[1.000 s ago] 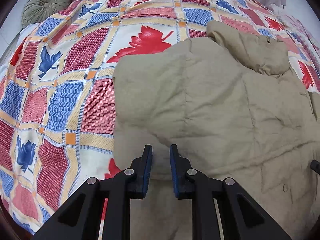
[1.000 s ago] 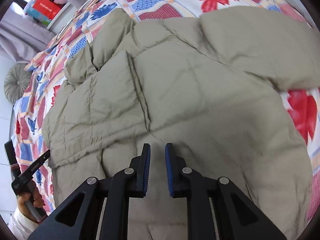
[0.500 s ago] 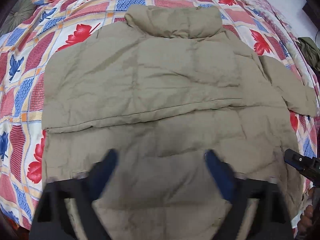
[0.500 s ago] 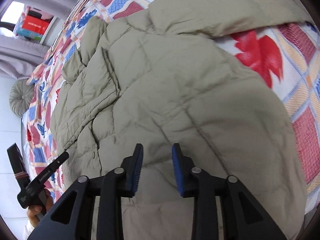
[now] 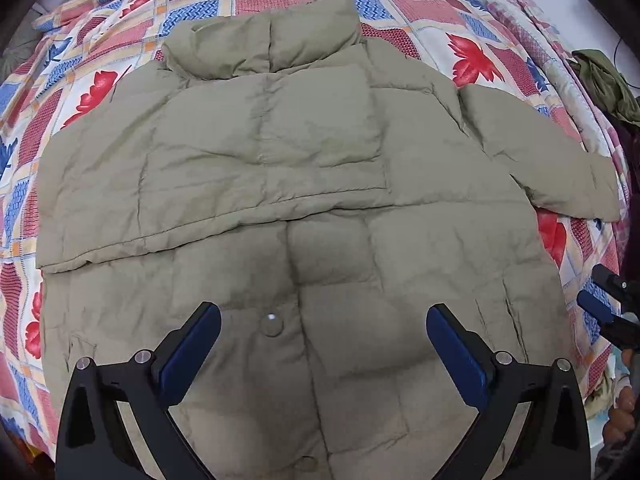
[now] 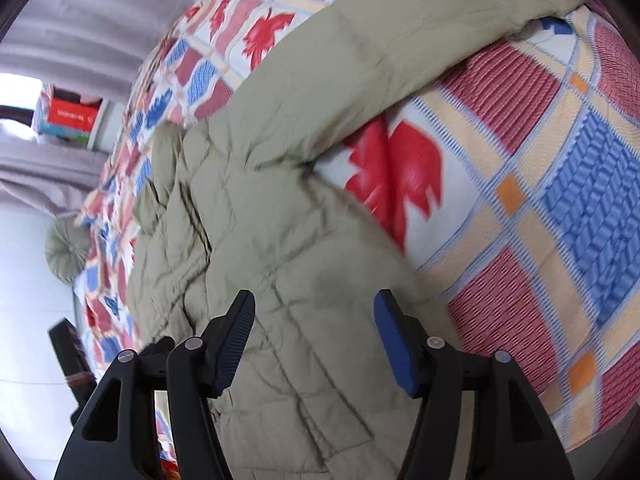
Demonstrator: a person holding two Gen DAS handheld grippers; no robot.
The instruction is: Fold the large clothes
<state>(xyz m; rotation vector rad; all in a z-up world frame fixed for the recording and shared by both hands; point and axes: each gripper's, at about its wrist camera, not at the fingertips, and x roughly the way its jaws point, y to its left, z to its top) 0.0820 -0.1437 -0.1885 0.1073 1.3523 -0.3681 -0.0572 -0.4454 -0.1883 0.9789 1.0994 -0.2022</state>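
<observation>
The left claw (image 5: 323,354) hangs wide open, jaws well apart w/ nothing between them, over the lower front of the khaki puffer jacket (image 5: 288,184). A snap button (image 5: 271,325) sits just ahead of its left finger (image 5: 191,354), btwn the two fingers but nearer that one. Further ahead of the claw, one sleeve lies folded across the chest, its edge running crosswise; the collar (image 5: 264,46) is at the far end. Ahead & to the right of the claw the other sleeve (image 5: 552,160) stretches out flat onto the bed's patterned quilt (image 5: 472,56). Far right of this claw, at the frame edge, the right claw's blue pads show, beside the jacket hem

The right claw (image 6: 314,338) is also open, holding nothing, jaws apart over the jacket's side near the hem. Ahead & right of it the spread sleeve runs over the quilt; a red leaf print (image 6: 394,176) lies in the gap btwn sleeve & body. Far ahead-left, a round green cushion (image 6: 66,250) & a red box (image 6: 72,114). Frame is somewhat blurred
</observation>
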